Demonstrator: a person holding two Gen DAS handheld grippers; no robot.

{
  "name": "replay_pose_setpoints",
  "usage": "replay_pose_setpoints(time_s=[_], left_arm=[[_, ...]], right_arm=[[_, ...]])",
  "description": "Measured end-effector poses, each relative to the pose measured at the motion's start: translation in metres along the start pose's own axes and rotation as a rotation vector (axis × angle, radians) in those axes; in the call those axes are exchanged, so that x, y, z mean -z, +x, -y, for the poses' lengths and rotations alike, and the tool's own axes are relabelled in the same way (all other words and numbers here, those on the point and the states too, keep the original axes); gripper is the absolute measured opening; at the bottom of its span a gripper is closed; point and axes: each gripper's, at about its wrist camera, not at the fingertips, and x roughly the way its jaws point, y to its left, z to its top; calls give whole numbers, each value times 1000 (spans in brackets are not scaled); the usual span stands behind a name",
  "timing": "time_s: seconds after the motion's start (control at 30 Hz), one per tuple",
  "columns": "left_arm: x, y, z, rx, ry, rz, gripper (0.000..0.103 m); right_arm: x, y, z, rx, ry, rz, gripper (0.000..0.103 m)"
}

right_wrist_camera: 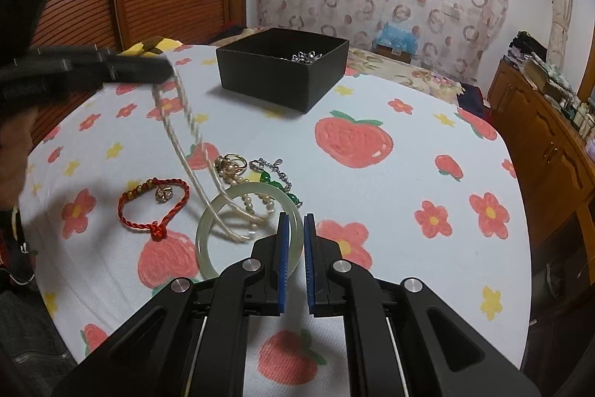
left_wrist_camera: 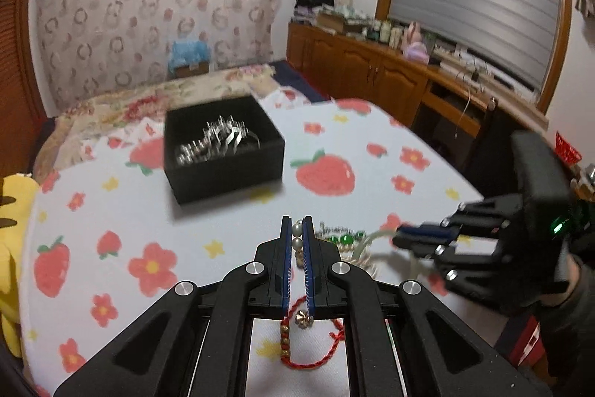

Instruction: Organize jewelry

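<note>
My left gripper (left_wrist_camera: pixel 297 226) is shut on a pearl necklace (left_wrist_camera: pixel 296 237). In the right wrist view it (right_wrist_camera: pixel 163 69) holds the necklace (right_wrist_camera: pixel 186 151) raised, its strands trailing down onto the table by a pale jade bangle (right_wrist_camera: pixel 208 233). My right gripper (right_wrist_camera: pixel 295 222) hovers just over the bangle's right side, its jaws a narrow gap apart and empty. A black box (right_wrist_camera: pixel 282 69) with silver chains (left_wrist_camera: pixel 215 140) stands at the far middle of the table. A red cord bracelet (right_wrist_camera: pixel 152 207), a gold ring (right_wrist_camera: pixel 232 162), a small gold piece (right_wrist_camera: pixel 163 193) and a green-stone chain (right_wrist_camera: pixel 277 181) lie near the bangle.
The round table (right_wrist_camera: pixel 409 144) has a strawberry-and-flower cloth. A yellow plush (left_wrist_camera: pixel 9 240) sits at its left edge. A bed lies beyond the box, and a wooden sideboard (left_wrist_camera: pixel 372 66) with clutter runs along the right wall.
</note>
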Motion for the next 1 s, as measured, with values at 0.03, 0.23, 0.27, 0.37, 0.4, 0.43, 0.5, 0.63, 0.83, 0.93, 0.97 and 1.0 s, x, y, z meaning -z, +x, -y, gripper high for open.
replay_pose_setpoints(time_s=[0.03, 0.23, 0.27, 0.37, 0.4, 0.43, 0.5, 0.63, 0.83, 0.93, 0.97, 1.0], left_arm=[[-3, -4, -1, 0, -1, 10, 5], [-19, -34, -4, 5, -8, 81, 5], [-21, -38, -4, 6, -9, 90, 5], [-29, -52, -6, 8, -16, 121, 5], [-31, -56, -7, 6, -17, 131, 5], [-34, -60, -8, 4, -17, 140, 5], [-40, -67, -9, 0, -16, 158, 5], [-55, -84, -12, -12, -13, 202, 5], [-71, -99, -16, -43, -1, 242, 5], [-75, -99, -19, -58, 2, 244, 5], [-76, -98, -21, -66, 2, 242, 5], [-78, -96, -22, -73, 1, 241, 5]], right_arm=[[0, 0, 0, 0, -2, -2, 9], [-2, 3, -2, -5, -3, -13, 9], [-3, 4, -2, -6, -3, -15, 9], [-5, 7, -2, -7, -2, -17, 9], [-5, 7, -2, -8, -2, -18, 9], [-6, 7, -3, -8, -2, -18, 9], [-7, 7, -3, -6, -4, -17, 8], [-13, 10, -5, 3, -17, -20, 8], [-23, 9, -5, 7, -19, -10, 9], [-33, 6, -6, 7, -23, 7, 9], [-36, 6, -6, 8, -24, 13, 9], [-40, 5, -5, 8, -24, 20, 9]])
